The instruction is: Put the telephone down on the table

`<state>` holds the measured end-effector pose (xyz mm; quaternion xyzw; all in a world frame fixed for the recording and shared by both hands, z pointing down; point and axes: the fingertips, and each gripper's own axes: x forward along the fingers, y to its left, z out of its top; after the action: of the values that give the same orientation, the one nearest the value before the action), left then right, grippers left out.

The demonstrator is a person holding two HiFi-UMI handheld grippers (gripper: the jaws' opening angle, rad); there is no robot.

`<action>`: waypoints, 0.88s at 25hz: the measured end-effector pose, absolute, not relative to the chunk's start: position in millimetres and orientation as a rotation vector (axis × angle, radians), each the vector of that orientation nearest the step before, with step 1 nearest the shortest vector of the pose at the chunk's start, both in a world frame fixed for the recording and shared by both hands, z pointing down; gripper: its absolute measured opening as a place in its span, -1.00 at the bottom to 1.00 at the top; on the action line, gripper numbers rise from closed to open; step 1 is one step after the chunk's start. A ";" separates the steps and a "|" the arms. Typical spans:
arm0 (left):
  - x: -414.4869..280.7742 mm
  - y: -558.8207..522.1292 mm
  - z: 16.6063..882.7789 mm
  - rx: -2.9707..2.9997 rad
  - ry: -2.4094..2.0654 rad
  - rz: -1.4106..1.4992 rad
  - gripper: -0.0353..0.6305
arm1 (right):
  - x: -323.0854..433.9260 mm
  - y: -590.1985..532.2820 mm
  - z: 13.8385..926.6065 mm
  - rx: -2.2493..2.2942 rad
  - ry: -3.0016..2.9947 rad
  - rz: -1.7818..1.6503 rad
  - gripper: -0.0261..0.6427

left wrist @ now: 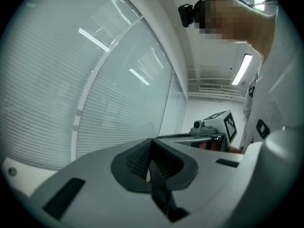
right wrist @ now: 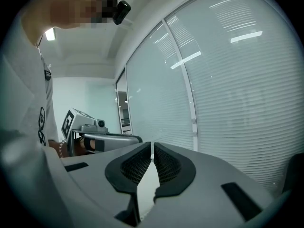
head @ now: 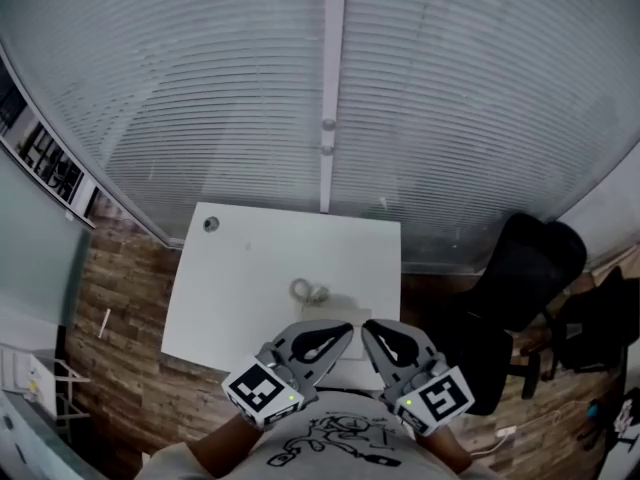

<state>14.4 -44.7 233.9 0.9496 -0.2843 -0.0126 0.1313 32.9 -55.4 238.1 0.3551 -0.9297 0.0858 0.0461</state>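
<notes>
left claw (head: pixel 338 336) jaws pressed together, empty, held level | right claw (head: pixel 374 334) likewise closed, empty | tips angled inward, near each other, white surface (head: pixel 230 288) beneath

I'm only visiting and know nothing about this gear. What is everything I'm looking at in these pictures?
Table: one, white, middle of the head view, in front of the blinds.
Round fitting: one, grey, at the table's far left corner.
Pale looped thing: one, whitish, on the table just beyond the gripper tips; too faint to name.
Blinds: a whole wall, pale grey, behind the table.
Office chair: one, black, right of the table.
Floor: brown, wood-look, around the table.
Shirt: one, white with black print, at the bottom edge.
Left gripper: one, grey with black pads, jaws shut on nothing, held before the chest.
Right gripper: one, same colours, jaws shut on nothing, beside the left one.
</notes>
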 end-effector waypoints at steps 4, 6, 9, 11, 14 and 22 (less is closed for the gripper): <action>14.4 -37.1 221.2 2.786 -0.851 -0.054 -0.89 | 33.3 -49.1 229.3 1.087 -2.853 0.249 -0.80; 14.0 -35.7 218.5 2.786 -0.861 -0.059 -0.89 | 34.4 -47.6 228.8 1.091 -2.849 0.248 -0.81; 14.2 -35.2 214.3 2.783 -0.868 -0.084 -0.89 | 35.9 -47.6 228.2 1.096 -2.843 0.237 -0.81; 14.3 -34.2 211.4 2.790 -0.872 -0.096 -0.89 | 34.9 -46.6 225.8 1.095 -2.847 0.228 -0.81; 14.2 -31.9 209.1 2.795 -0.868 -0.095 -0.89 | 32.7 -43.3 221.7 1.096 -2.852 0.220 -0.81; 13.6 -28.9 204.6 2.801 -0.864 -0.104 -0.89 | 31.3 -39.4 217.3 1.093 -2.856 0.210 -0.81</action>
<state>13.6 -28.9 204.6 0.9497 -0.2930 -0.0352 0.1043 31.3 -39.4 217.3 0.3564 -0.9310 0.0685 0.0380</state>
